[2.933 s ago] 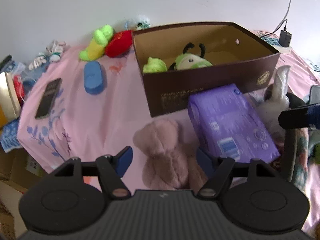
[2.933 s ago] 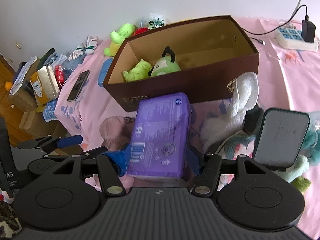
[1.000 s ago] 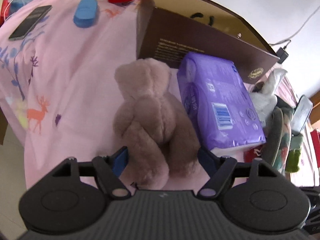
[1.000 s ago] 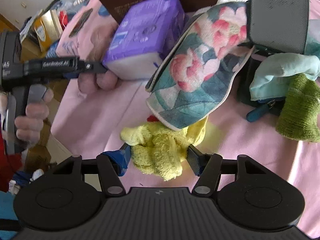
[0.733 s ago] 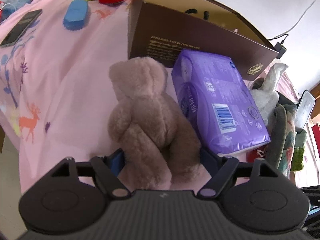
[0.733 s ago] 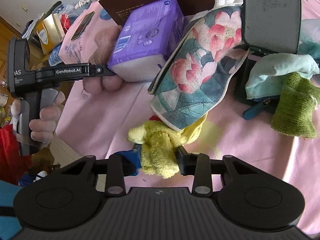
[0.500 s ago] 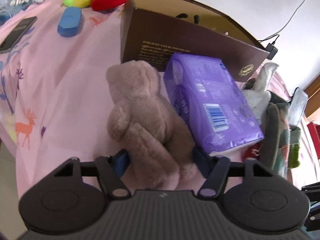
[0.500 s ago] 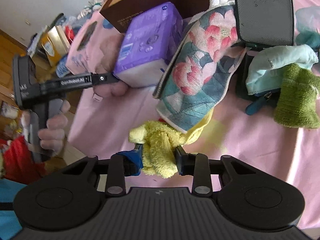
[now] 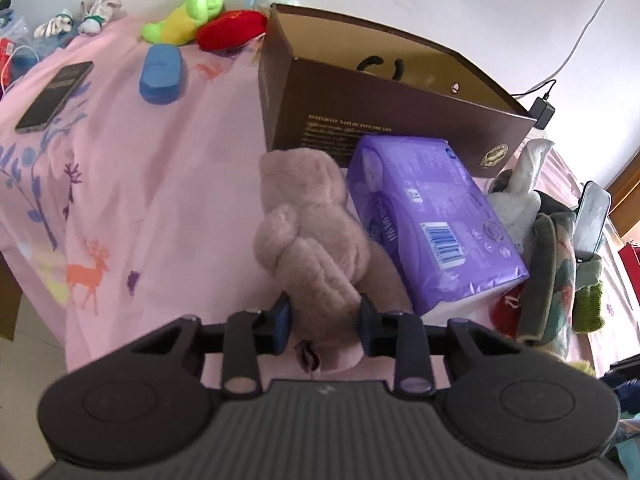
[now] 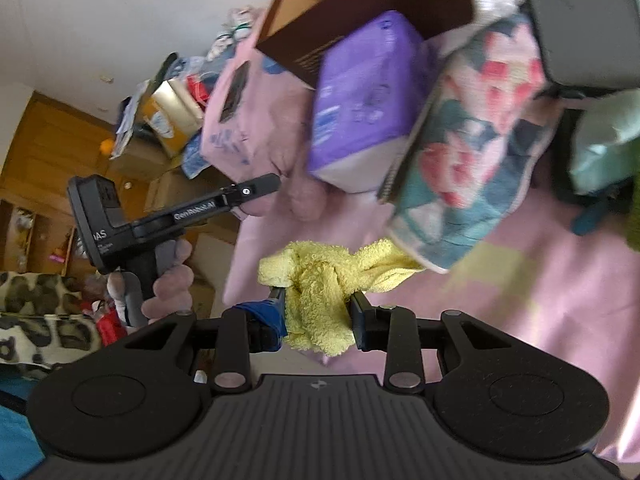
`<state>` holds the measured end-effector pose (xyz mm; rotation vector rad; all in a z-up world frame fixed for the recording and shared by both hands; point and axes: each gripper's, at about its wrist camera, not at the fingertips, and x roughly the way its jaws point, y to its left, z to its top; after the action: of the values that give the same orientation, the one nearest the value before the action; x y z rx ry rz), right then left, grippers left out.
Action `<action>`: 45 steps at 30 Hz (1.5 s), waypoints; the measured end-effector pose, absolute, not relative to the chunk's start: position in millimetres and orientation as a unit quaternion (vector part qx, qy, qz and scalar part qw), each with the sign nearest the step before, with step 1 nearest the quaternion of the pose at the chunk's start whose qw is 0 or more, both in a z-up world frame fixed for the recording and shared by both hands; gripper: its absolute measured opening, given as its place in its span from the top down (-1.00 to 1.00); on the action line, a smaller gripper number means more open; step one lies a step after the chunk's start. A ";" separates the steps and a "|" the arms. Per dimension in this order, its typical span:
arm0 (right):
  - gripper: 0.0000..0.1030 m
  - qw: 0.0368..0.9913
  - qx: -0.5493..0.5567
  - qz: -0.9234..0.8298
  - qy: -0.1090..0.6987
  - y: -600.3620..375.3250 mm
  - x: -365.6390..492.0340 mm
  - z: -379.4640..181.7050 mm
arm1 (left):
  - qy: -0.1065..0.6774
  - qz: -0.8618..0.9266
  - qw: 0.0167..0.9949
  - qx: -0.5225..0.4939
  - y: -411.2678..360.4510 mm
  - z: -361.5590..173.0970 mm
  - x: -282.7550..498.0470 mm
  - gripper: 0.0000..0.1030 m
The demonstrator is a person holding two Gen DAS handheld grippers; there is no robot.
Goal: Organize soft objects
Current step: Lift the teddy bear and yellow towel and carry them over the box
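Observation:
A dusty-pink plush bear (image 9: 312,228) lies on the pink bedsheet (image 9: 140,184) in front of the brown cardboard box (image 9: 384,120). My left gripper (image 9: 323,322) is closing, and its jaws pinch the bear's lower end between the pads. A knotted yellow terry cloth (image 10: 320,292) is lifted off the sheet, with my right gripper (image 10: 318,322) shut on it. The right wrist view also shows the left gripper (image 10: 256,188), held by a hand, reaching the bear (image 10: 288,184).
A purple soft pack (image 9: 428,220) leans beside the bear. A floral cloth (image 10: 460,148), a white plush (image 9: 520,184) and a green cloth (image 9: 588,304) lie to the right. A blue pad (image 9: 162,70), a phone (image 9: 54,96), green (image 9: 184,16) and red (image 9: 232,34) toys sit far left.
The left jaws have closed in from wide apart onto the bear's lower end. The right jaws have shut on the yellow cloth and raised it, the view tilting.

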<state>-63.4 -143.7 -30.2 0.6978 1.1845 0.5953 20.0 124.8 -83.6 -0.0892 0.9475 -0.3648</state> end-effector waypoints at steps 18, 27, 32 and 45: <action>0.71 0.700 0.280 0.314 0.578 -98.7 -17.6 -29.4 | 0.426 -0.191 0.884 -0.032 136.5 -85.3 15.9 -0.17; 0.71 0.704 0.283 0.303 0.577 -100.2 -5.3 -27.6 | 0.428 -0.211 0.878 -0.049 146.0 -93.4 54.8 -0.30; 0.71 0.713 0.293 0.291 0.566 -105.1 -2.4 -23.9 | 0.442 -0.218 0.869 -0.050 136.3 -102.1 73.6 -0.30; 0.71 0.740 0.325 0.289 0.514 -130.1 6.2 -5.8 | 0.453 -0.208 0.864 -0.076 137.4 -94.4 83.4 0.26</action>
<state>6.2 -130.1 -5.8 0.7131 1.1275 0.6333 83.4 137.4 -94.4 -0.1583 0.9494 -0.4350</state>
